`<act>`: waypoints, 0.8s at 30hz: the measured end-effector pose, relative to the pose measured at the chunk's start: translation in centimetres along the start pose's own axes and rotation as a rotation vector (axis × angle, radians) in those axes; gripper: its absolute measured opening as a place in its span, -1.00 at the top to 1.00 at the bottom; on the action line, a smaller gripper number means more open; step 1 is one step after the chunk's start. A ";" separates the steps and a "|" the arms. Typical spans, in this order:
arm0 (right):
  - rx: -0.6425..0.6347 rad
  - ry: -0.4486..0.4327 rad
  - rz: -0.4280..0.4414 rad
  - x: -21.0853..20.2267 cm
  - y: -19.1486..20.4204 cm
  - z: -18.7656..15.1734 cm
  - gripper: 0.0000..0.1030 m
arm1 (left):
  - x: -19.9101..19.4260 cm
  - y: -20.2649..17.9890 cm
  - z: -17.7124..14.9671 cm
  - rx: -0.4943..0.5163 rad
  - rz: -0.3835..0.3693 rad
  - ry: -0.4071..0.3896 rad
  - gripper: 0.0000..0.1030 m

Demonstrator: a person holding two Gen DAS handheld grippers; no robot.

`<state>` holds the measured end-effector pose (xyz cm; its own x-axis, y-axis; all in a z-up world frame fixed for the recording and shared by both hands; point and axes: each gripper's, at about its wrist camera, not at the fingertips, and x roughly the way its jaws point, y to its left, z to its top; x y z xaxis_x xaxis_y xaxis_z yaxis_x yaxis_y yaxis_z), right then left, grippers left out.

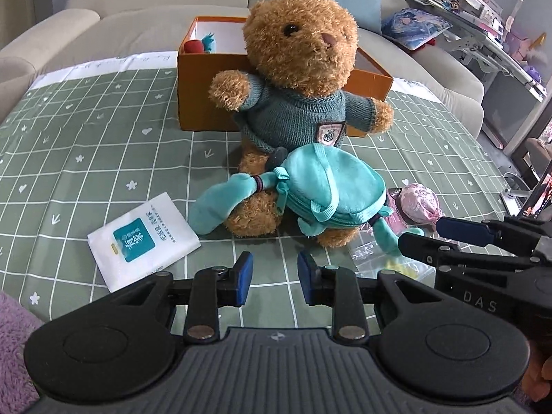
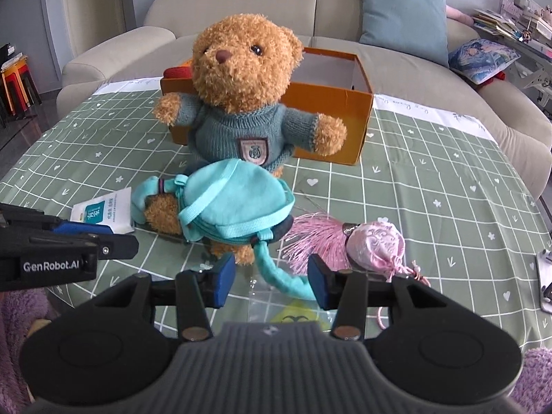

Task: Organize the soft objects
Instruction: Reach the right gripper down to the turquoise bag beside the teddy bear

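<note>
The teddy bear (image 1: pixel 296 103) is being propped mid-frame against the orange box (image 1: pixel 196 103), teal plush pouch (image 1: pixel 327 186) on its lap. Left gripper (image 1: pixel 275 277) and right gripper (image 2: pixel 272 281) are being held open, empty, over bare tablecloth (image 1: pixel 86 158) at bottom centre.

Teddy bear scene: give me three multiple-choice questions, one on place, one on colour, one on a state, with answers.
1. Where is the orange box?
A. behind the teddy bear
B. on the sofa
C. under the white packet

2. What colour is the bear's sweater?
A. red
B. blue-grey
C. yellow

3. How is the right gripper?
A. shut on the pink sachet
B. shut on the bear
C. open, holding nothing

Answers: 1 A, the box rises behind the bear's shoulders. 2 B, the knit is blue-grey. 3 C, its jaws stand apart around the teal plush's tail without clamping.
</note>
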<state>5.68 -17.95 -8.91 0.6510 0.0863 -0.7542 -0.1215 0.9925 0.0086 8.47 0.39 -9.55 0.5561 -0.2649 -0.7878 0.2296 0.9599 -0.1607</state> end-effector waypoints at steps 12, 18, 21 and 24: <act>0.012 -0.007 0.076 1.8 0.2 1.5 -0.37 | 0.9 0.8 1.5 -0.053 -0.004 -0.047 0.17; -0.163 -0.006 0.106 3.8 3.0 2.8 -0.53 | 2.0 1.9 2.2 -0.055 0.041 0.005 0.18; -0.191 0.005 0.113 5.2 3.4 3.3 -0.53 | 2.3 2.3 2.2 -0.065 0.058 0.009 0.18; -0.232 0.006 0.100 6.5 3.7 3.6 -0.53 | 2.5 3.0 2.4 -0.087 0.068 0.011 0.18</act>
<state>12.16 -13.39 -11.39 0.6227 0.1823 -0.7609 -0.3549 0.9325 -0.0670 12.43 2.37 -10.61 0.5589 -0.1984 -0.8052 0.1210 0.9801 -0.1575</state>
